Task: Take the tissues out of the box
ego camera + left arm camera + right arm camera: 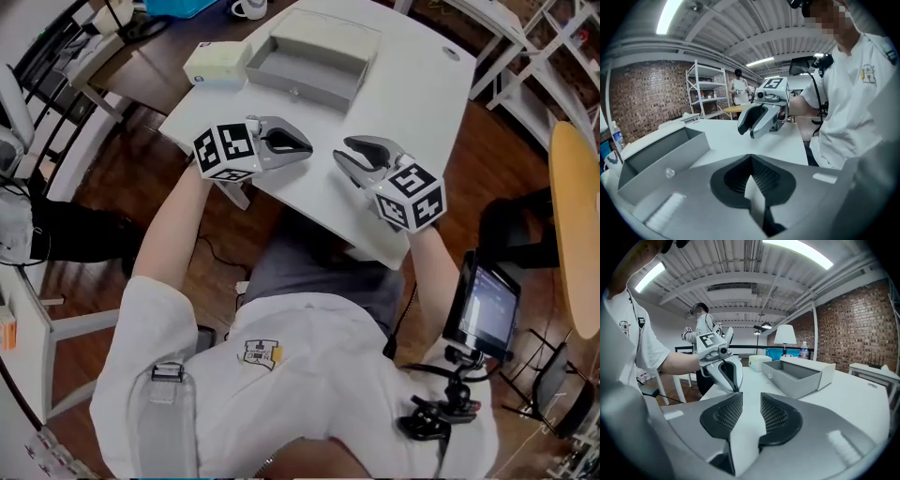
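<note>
A grey drawer-like box (305, 66) stands pulled open from its white sleeve at the far side of the white table (412, 94); nothing shows inside it. A pale tissue pack (217, 64) lies on the table just left of the box. My left gripper (307, 148) hovers over the table's near edge, jaws shut with nothing between them. Facing it tip to tip is my right gripper (341, 152), jaws apart and empty. In the left gripper view the closed jaws (751, 155) point at the right gripper (761, 119). The right gripper view shows the gap (752, 393), the box (797, 376) and the pack (759, 362).
A blue container (178, 7) and a mug (248, 7) sit on a darker desk beyond the table. A tablet on a stand (480, 305) is at my right, a round wooden table (574, 225) further right. White shelving (705, 91) and a standing person (739, 86) are in the background.
</note>
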`<action>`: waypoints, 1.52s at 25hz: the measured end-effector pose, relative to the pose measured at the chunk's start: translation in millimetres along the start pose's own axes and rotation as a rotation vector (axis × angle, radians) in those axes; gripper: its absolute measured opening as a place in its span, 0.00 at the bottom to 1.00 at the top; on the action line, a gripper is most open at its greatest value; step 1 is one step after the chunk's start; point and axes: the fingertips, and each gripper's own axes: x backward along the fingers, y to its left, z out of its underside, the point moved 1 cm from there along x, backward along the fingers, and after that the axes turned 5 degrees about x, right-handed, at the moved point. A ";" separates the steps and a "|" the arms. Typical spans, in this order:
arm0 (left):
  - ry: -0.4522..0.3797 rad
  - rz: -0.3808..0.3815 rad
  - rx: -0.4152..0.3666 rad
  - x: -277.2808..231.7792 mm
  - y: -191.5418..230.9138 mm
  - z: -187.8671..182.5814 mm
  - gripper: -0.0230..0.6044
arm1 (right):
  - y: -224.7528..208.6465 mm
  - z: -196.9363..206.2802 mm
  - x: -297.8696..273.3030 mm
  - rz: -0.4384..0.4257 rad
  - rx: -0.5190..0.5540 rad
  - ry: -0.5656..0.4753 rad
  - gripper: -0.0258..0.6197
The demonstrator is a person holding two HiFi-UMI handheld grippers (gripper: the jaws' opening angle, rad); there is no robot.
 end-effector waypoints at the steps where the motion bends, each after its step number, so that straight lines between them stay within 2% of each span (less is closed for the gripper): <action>1: 0.016 0.008 0.013 -1.4 1.9 2.0 0.04 | -1.5 -0.6 -0.8 -0.001 -0.006 -0.009 0.21; 5: 0.060 0.028 0.041 -4.0 3.9 10.3 0.04 | -2.5 -1.8 -3.9 -0.006 -0.031 -0.028 0.15; 12: -0.003 0.041 0.097 0.1 4.3 3.7 0.04 | -1.9 2.1 -0.6 -0.029 -0.101 -0.038 0.04; 38: -0.038 0.052 0.118 3.4 5.6 -0.6 0.04 | 3.9 3.8 -4.6 -0.052 -0.087 0.002 0.04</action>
